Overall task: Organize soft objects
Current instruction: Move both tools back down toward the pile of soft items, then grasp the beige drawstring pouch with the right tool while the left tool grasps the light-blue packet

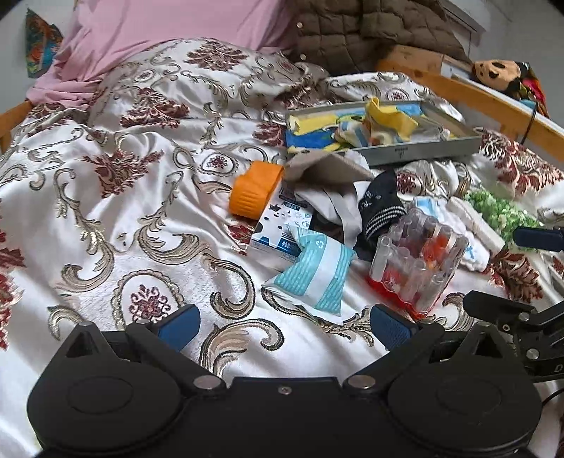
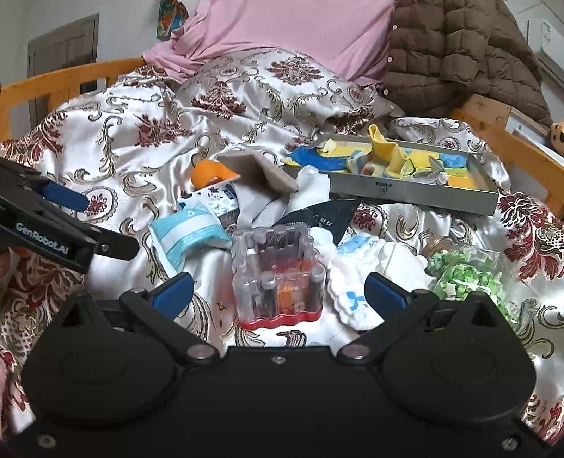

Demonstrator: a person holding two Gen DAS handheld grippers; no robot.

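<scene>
A pile of items lies on a patterned bedspread. A grey tray [image 1: 419, 153] [image 2: 416, 192] at the back holds yellow and blue cloths [image 1: 384, 121] [image 2: 386, 155]. In front lie a tan and grey cloth [image 1: 328, 176] [image 2: 268, 172], a dark sock [image 1: 382, 208] [image 2: 328, 215], white socks with blue marks [image 1: 469, 232] [image 2: 356, 282] and a teal-and-white packet [image 1: 313, 278] [image 2: 190, 232]. My left gripper [image 1: 285, 327] is open and empty, short of the packet. My right gripper [image 2: 278, 289] is open and empty around a clear box of vials [image 2: 278, 278] [image 1: 419, 260].
An orange roll [image 1: 255, 192] [image 2: 208, 172], a printed tissue pack [image 1: 278, 225] [image 2: 215, 200] and a jar of green bits [image 2: 469, 274] [image 1: 500, 211] lie in the pile. A pink pillow [image 1: 169, 31], brown jacket [image 2: 454, 53] and the wooden bed rail [image 1: 486, 97] bound the bed.
</scene>
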